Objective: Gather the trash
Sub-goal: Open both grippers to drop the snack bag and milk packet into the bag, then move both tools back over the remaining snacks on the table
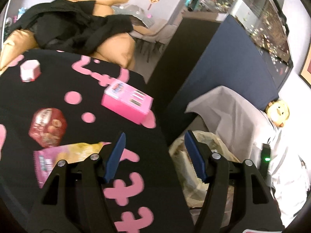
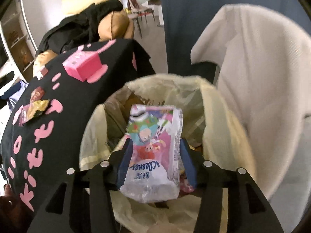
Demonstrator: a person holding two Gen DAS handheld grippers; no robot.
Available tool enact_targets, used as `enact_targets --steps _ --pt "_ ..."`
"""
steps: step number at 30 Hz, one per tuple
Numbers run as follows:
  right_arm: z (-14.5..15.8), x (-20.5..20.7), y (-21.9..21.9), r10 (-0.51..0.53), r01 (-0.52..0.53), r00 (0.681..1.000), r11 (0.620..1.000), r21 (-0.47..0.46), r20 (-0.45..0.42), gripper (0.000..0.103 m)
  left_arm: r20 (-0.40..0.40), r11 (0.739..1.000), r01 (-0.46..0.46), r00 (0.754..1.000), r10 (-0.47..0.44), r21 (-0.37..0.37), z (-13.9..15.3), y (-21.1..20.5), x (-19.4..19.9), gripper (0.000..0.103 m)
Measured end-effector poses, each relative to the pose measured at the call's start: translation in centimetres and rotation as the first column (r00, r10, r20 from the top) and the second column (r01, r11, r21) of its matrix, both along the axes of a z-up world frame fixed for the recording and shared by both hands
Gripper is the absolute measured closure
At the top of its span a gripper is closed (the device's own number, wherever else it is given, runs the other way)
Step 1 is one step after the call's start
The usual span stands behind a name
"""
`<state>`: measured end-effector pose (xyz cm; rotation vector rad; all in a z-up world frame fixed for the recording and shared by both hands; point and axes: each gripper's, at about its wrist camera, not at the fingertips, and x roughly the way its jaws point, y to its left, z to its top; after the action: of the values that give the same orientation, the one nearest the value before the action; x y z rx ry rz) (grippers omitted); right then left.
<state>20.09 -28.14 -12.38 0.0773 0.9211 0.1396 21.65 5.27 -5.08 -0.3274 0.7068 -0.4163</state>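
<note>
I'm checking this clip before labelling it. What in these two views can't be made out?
- Bin contents: right wrist view, hidden by the wrapper in the right gripper.
- Pink box print: left wrist view, blurred.
- Bin bottom: left wrist view, blocked by the left gripper.

Bin mouth (image 2: 204,89) open from above; black-draped table (image 2: 48,120) crowds left, white-draped chair (image 2: 262,77) right.

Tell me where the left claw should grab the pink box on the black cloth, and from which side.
Take the pink box across its narrow width, pads on its two long side faces, coming down from above. It lies flat on the black cloth with its printed face up and nothing crowding it, so the sides are free. The left claw is open and empty.
</note>
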Motion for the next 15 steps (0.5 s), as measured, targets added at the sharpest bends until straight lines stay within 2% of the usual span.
enact_targets --steps 8,15 --pt "4.5 -2.2 -0.2 0.000 -0.005 0.993 0.999 0.037 0.116 0.056 -0.003 0.988 -0.149 0.989 0.149 -0.029 -0.4 6.7 -0.6 0.043" --pt "6.5 -2.5 3.5 0.075 -0.084 0.980 0.996 0.038 0.187 0.056 0.010 0.965 -0.258 0.966 0.259 -0.051 -0.3 12.3 -1.7 0.042"
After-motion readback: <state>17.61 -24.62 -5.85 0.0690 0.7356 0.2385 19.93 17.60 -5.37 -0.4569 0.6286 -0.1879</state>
